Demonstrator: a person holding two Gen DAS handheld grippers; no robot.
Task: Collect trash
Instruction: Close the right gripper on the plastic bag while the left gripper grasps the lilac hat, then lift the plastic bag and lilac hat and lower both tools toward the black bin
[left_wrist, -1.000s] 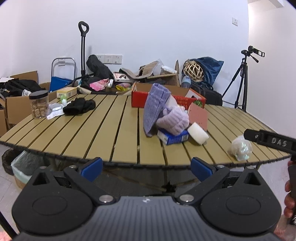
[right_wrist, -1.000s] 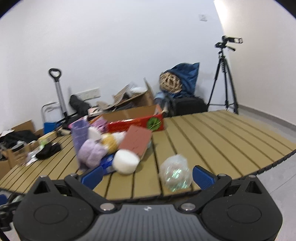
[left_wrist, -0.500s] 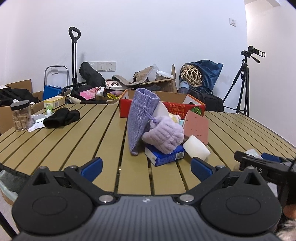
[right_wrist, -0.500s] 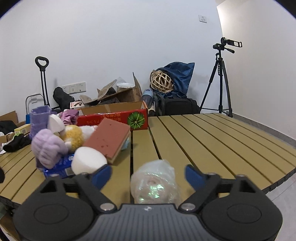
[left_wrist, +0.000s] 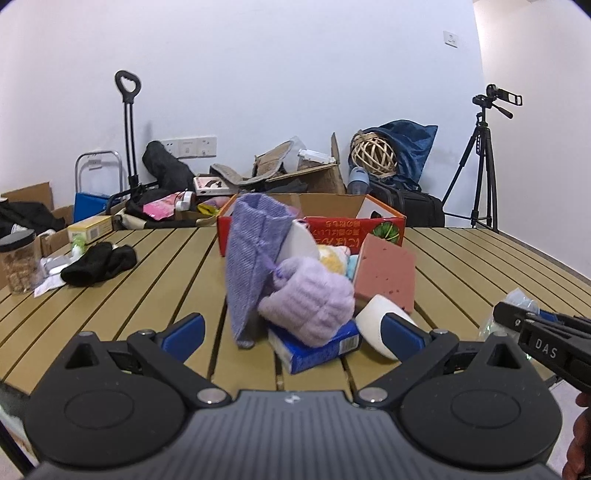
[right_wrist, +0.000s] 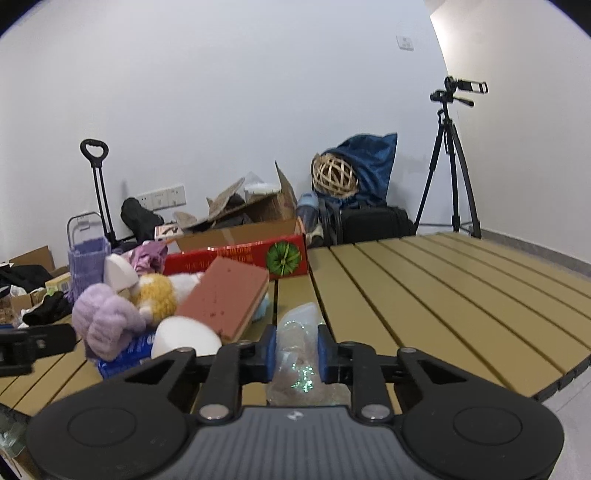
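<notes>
Right gripper: clenched on the plastic wad, both blue pads pressed into its sides. Half a second before, the jaws stood wide with the wad loose between them; the closure was the change, so the grasp seemed made and the lift not yet begun.

Plastic wad: clear crumpled wrapper, resting on the slat table near its front edge, just right of the pile.

Left gripper: released, jaws wide, holding nothing, facing the pile.

Pile: purple pouch, lilac knit, blue box, white foam, pink sponge. Untouched.

Bin: not visible in either view.
</notes>
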